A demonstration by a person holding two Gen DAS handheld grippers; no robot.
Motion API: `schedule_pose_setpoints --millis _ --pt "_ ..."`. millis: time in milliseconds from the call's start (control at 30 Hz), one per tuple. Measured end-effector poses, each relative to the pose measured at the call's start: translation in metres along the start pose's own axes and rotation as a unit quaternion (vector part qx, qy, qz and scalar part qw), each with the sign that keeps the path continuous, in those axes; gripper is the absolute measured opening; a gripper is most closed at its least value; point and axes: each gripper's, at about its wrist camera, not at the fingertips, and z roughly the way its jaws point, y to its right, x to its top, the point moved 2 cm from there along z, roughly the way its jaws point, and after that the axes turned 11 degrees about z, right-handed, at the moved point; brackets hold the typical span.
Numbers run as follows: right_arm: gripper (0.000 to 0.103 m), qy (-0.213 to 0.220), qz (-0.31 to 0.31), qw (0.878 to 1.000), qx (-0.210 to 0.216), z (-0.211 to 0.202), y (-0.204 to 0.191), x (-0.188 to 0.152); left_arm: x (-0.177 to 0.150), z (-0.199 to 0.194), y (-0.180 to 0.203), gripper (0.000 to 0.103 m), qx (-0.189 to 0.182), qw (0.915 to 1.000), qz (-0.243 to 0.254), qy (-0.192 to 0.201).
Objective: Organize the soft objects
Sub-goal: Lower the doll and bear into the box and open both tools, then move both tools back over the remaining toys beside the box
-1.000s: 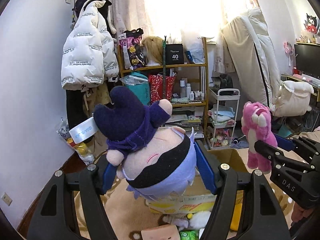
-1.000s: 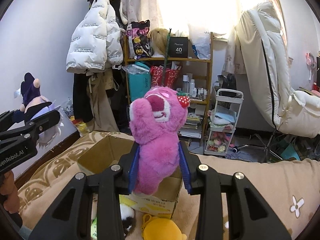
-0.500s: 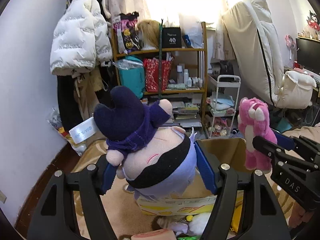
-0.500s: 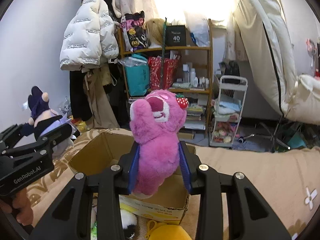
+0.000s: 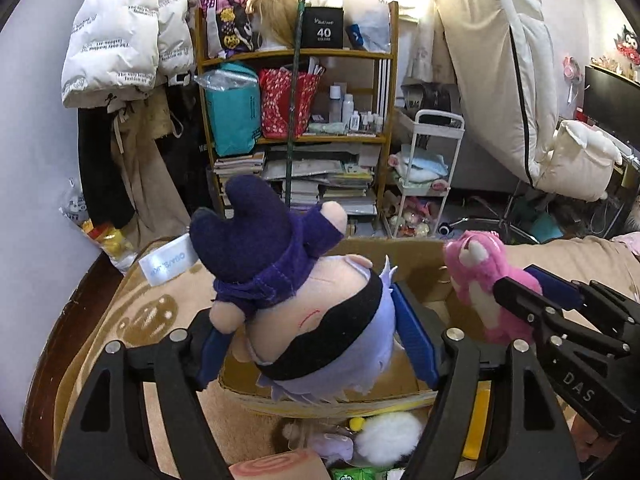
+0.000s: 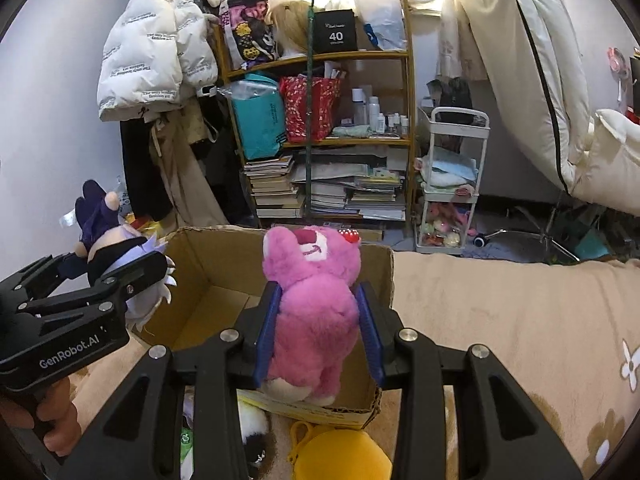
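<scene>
Left wrist view: left gripper [image 5: 316,344] clamped on the head of a chibi plush doll [image 5: 316,328] with lavender hair, black blindfold and dark purple outfit, held inverted, legs up, above the near-left rim of an open cardboard box [image 5: 404,252]. Blue pads [image 5: 416,344] pressed into both sides of the stuffed head. Right gripper [image 5: 532,292] visible at right, carrying a pink plush bear [image 5: 480,276] over the box's right part. Small soft toys, among them a white pompom [image 5: 390,436], left on the beige blanket [image 5: 132,320] in front of the box. Right wrist view: right gripper [image 6: 320,332] closed on the pink plush bear's [image 6: 316,300] torso, upright, over the box's [image 6: 204,272] near-right corner; fur bulging around the pads. Yellow pouch [image 6: 340,456] lying just before the box. Handling, as judged: both toys light, soft, compressible, not fragile; little slip risk on pile fabric. Best hold across the densest stuffed mass, head or torso, not limbs, ears or hair tufts, which fold and pull free.
</scene>
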Motion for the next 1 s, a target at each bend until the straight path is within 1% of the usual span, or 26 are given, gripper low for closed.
schedule_pose_setpoints --millis 167,200,233,267,333,467,533,567,633,733,800,1000 --pt "0.042 0.000 -0.010 1.000 0.014 -0.003 -0.005 -0.002 -0.006 0.001 0.003 0.077 0.007 0.9999 0.007 -0.010" --pt "0.043 0.000 -0.011 1.000 0.019 -0.004 -0.006 -0.003 -0.007 0.000 0.002 0.080 0.012 0.9998 0.008 -0.011" --pt "0.044 -0.001 -0.012 1.000 0.024 -0.004 -0.007 -0.004 -0.007 -0.001 0.002 0.086 0.018 0.9998 0.008 -0.011" --pt "0.045 -0.002 -0.012 1.000 0.025 -0.005 -0.007 -0.004 -0.008 -0.002 0.000 0.089 0.023 0.9997 0.006 -0.009" --pt "0.054 -0.001 -0.014 1.000 0.028 -0.006 -0.009 -0.006 -0.008 -0.006 -0.002 0.092 0.029 0.9996 0.001 -0.008" --pt "0.066 0.002 -0.017 0.999 0.028 -0.011 -0.010 -0.010 -0.010 -0.011 -0.010 0.095 0.039 0.9990 -0.012 -0.018" --pt "0.078 0.004 -0.013 1.000 0.025 -0.015 -0.009 -0.012 -0.012 -0.016 -0.015 0.097 0.046 0.9986 -0.020 -0.020" --pt "0.081 0.006 -0.009 1.000 0.024 -0.017 -0.009 -0.012 -0.013 -0.020 -0.018 0.097 0.048 0.9984 -0.025 -0.020" --pt "0.093 0.007 -0.001 1.000 0.024 -0.020 -0.006 -0.012 -0.016 -0.026 -0.023 0.100 0.054 0.9977 -0.035 -0.022" --pt "0.100 0.011 0.008 1.000 0.017 -0.027 -0.002 -0.011 -0.019 -0.034 -0.030 0.102 0.060 0.9969 -0.044 -0.028" --pt "0.103 0.013 0.012 1.000 0.013 -0.033 0.001 -0.010 -0.023 -0.039 -0.034 0.102 0.067 0.9962 -0.044 -0.034" --pt "0.103 0.009 0.020 1.000 0.005 -0.045 0.008 -0.012 -0.039 -0.057 -0.037 0.102 0.080 0.9945 -0.040 -0.054"
